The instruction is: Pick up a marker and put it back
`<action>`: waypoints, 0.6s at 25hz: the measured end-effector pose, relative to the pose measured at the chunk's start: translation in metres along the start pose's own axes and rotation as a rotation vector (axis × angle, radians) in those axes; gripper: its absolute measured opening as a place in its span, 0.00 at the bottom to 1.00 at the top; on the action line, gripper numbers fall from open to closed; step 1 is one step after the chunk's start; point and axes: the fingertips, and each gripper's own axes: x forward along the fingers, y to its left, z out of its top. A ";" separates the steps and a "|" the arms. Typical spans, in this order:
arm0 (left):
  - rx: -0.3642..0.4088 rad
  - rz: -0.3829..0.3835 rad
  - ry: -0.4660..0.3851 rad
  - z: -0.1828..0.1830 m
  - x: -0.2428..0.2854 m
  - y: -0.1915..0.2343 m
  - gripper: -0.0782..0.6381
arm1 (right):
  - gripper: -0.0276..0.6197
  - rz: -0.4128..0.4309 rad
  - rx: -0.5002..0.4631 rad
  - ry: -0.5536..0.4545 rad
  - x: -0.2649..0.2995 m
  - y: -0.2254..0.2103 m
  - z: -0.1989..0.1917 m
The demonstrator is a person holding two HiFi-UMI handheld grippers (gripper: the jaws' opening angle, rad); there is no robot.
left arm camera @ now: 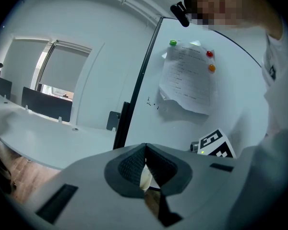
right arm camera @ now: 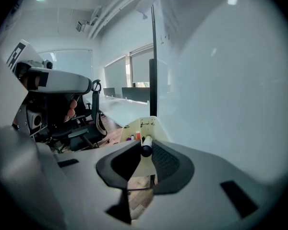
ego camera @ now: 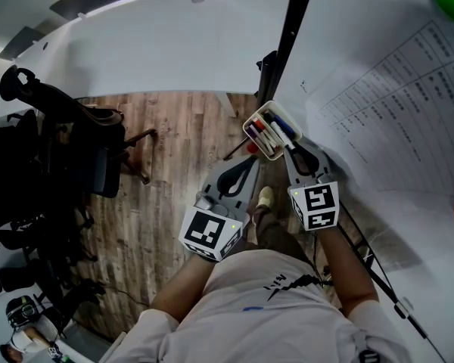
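The right tool (right arm camera: 146,143) pinches a marker (right arm camera: 146,151) at its tips. The marker's long side points ahead at the tray (right arm camera: 143,124), which is just in front (maybe touching, hard to tell). The left tool (left arm camera: 145,150) is pressed together, empty, and a bit farther off.

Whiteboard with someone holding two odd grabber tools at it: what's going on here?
A person stands at a whiteboard with a hand-held gripper in each hand. The right gripper is closed on a marker, right at the tray of markers by the board. Whether it is being taken out or put back cannot be told. The left gripper is shut and empty, held beside it.
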 end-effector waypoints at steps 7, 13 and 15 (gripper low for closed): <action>0.000 -0.008 0.006 0.001 0.003 -0.002 0.12 | 0.16 0.017 0.002 0.006 0.002 0.000 -0.001; 0.005 -0.019 0.005 0.002 0.005 -0.004 0.12 | 0.17 0.014 0.008 -0.003 -0.001 -0.001 0.001; 0.008 -0.027 0.008 0.003 0.004 -0.006 0.12 | 0.17 0.005 0.007 -0.007 -0.005 0.000 0.003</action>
